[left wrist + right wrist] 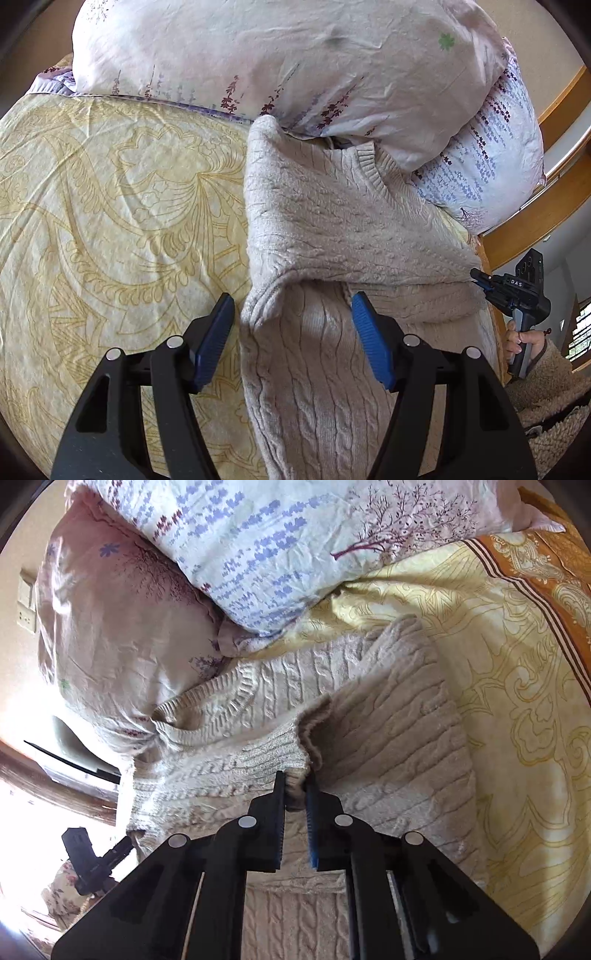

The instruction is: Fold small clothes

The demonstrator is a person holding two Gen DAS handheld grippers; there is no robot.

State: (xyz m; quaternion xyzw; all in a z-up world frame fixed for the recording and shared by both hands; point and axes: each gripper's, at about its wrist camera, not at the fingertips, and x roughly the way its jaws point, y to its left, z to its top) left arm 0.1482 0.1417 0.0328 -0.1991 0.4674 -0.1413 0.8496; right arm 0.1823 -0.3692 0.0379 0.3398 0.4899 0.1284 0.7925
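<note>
Left claw (291, 317) wide open, empty, straddling a sweater (332, 229) fold on the bed (110, 184). Right claw (295, 794) pinches the sweater's cuff (295, 746).

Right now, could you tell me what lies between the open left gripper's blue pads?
In the left wrist view, the left gripper straddles a sleeve of the beige cable-knit sweater.

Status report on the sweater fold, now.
Left gripper open, over the sweater. Right gripper shut on sweater's folded edge. Pillows crowd its collar end; nothing else in the way.
</note>
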